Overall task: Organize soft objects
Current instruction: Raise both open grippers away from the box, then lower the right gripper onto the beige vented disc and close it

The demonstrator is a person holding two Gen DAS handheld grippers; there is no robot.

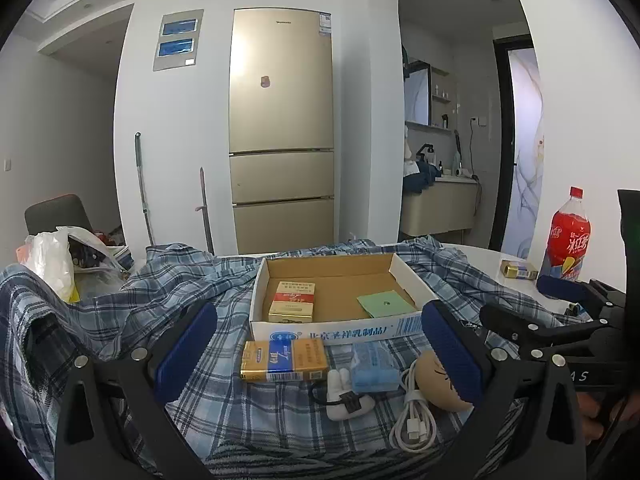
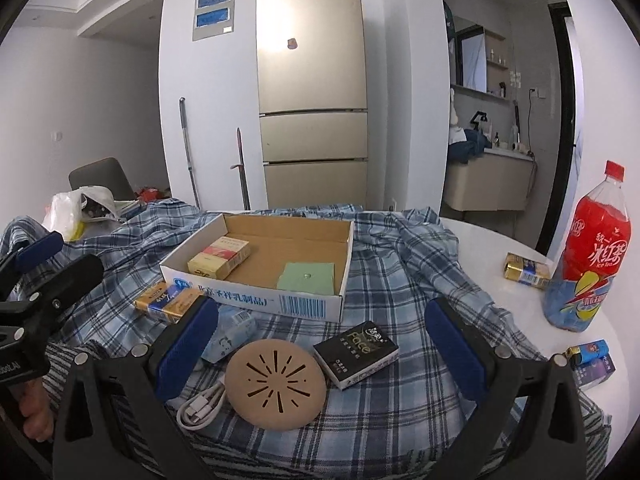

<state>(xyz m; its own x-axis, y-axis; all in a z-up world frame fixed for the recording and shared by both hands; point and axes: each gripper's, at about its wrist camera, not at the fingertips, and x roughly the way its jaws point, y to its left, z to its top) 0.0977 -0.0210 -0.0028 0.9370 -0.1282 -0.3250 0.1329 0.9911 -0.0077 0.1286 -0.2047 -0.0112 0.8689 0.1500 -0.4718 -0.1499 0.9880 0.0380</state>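
Note:
A shallow cardboard box (image 1: 408, 280) (image 2: 256, 300) sits on a blue plaid cloth (image 1: 200, 280) (image 2: 400, 280). It holds a red-and-gold pack (image 1: 293, 301) (image 2: 219, 258) and a green pad (image 1: 385, 303) (image 2: 307, 277). In front lie a yellow-blue pack (image 1: 284, 360) (image 2: 166, 300), a blue tissue pack (image 1: 374, 366) (image 2: 232, 330), a white plush piece (image 1: 344, 396), a white cable (image 1: 414, 412) (image 2: 200, 404), a tan round soft disc (image 1: 436, 384) (image 2: 275, 384) and a black box (image 2: 356, 354). My left gripper (image 1: 318, 354) is open above these. My right gripper (image 2: 320, 350) is open over the disc and black box.
A red iced-tea bottle (image 1: 568, 236) (image 2: 588, 252) stands on the white table at right, with a small gold pack (image 1: 519, 269) (image 2: 526, 271) and a lighter and box (image 2: 590, 354) near it. A white plastic bag (image 1: 60, 260) (image 2: 76, 208) sits at left. A fridge (image 1: 282, 132) stands behind.

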